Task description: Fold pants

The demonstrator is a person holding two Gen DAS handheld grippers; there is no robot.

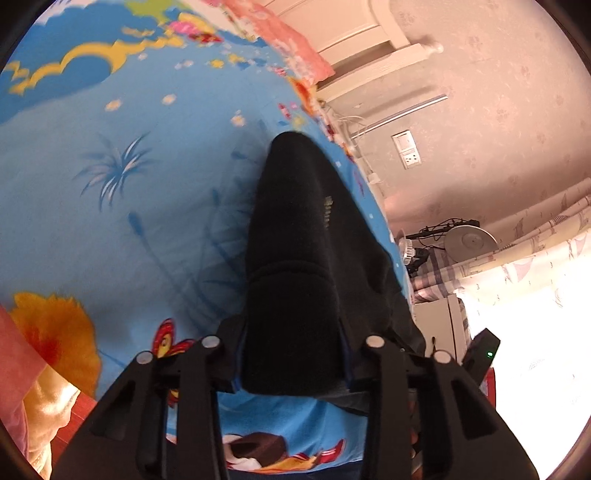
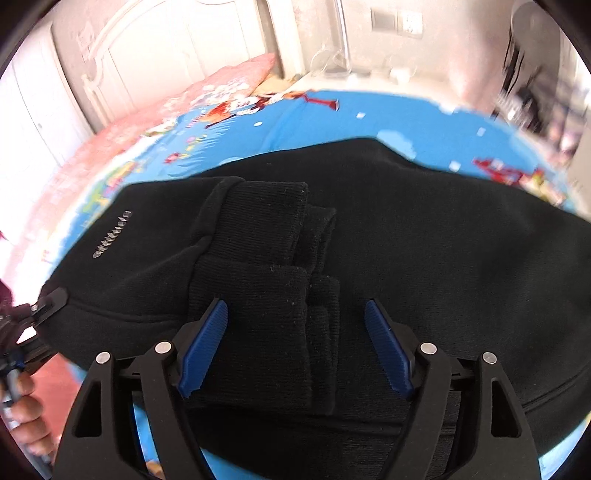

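Jaws of left gripper (image 1: 293, 354) pinch a thick fold of the black pants (image 2: 406, 229); right gripper (image 2: 295, 343) jaws spread wide, blue pads (image 2: 205, 347) either side of ribbed cuffs (image 2: 258, 236), not clamped. Pants lie folded across bed w/ blue cartoon sheet (image 1: 110, 221), near its edge.

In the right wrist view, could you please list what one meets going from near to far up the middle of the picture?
Right gripper, open around the ribbed cuffs → black pants beneath them → blue cartoon bedsheet → pink pillow → pale wall.
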